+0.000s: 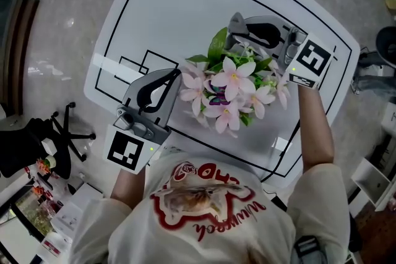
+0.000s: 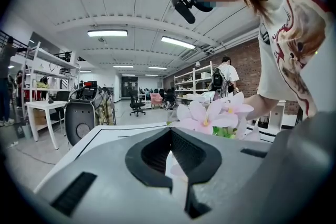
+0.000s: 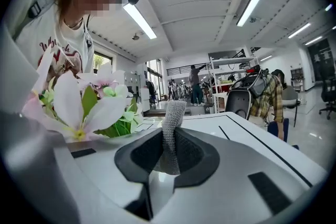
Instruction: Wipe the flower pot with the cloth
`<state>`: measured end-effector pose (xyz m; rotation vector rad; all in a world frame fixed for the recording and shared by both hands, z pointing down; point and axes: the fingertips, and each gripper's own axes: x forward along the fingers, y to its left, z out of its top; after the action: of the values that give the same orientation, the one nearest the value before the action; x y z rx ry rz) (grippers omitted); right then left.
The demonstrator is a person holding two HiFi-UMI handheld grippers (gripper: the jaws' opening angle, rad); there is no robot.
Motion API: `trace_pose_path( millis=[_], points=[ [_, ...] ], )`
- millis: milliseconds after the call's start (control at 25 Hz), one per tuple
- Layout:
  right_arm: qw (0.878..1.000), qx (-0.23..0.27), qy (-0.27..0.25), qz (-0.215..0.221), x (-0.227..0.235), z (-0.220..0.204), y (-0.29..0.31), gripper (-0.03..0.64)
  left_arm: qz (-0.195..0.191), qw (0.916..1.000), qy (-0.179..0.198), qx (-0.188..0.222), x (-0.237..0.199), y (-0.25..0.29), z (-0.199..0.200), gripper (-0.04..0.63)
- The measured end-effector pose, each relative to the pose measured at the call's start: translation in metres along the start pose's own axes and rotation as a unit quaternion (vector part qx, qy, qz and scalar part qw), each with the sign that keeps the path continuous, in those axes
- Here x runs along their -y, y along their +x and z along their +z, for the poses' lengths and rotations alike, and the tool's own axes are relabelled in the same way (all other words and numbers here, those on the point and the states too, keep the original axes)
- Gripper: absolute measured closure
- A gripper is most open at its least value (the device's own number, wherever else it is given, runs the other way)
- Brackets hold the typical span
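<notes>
My right tongs (image 1: 234, 26) sit at the far side of the flowers (image 1: 232, 93) and pinch a strip of grey cloth (image 3: 172, 134), which stands up out of the narrow gap between the jaws. My left tongs (image 1: 177, 75) are at the near left of the blooms. Their jaws are only a sliver apart and hold nothing, with just white worktop (image 1: 185, 9) and a pale petal showing through the slit.

The flower pot itself is hidden. Pink petals and green leaves (image 1: 216, 46) spread over it from above and fill the side of each tongs view, so the bunch lies between the tongs and blocks any sight of the pot's wall. The flowers stand near the middle of the worktop, inside its black outline (image 1: 130, 3).

Off the worktop, a black office chair (image 1: 65, 133) is on the floor to my left. A grey machine draped with a plaid shirt (image 3: 260, 94) stands further out in the room. A person with a backpack (image 2: 223, 76) stands by the shelving (image 2: 197, 84).
</notes>
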<state>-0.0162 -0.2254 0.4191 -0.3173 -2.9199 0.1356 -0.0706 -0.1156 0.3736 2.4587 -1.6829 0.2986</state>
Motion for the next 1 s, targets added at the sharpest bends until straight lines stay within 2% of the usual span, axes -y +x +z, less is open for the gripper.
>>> trace_pose_path(
  millis=[200,520,1000],
  points=[
    [1.0,0.003,0.006,0.031,-0.006,-0.013,0.003,0.568,0.0,1.0,-0.001,-0.004,0.001,-0.003,-0.003,0.592],
    [0.999,-0.017,0.028,0.037,-0.009,-0.025,0.005,0.566,-0.004,1.0,-0.006,0.001,0.003,-0.007,-0.004,0.592],
    [0.999,-0.016,0.025,0.044,-0.019,-0.03,-0.002,0.566,-0.023,0.9996,0.002,0.015,0.009,-0.007,0.008,0.592]
  ],
)
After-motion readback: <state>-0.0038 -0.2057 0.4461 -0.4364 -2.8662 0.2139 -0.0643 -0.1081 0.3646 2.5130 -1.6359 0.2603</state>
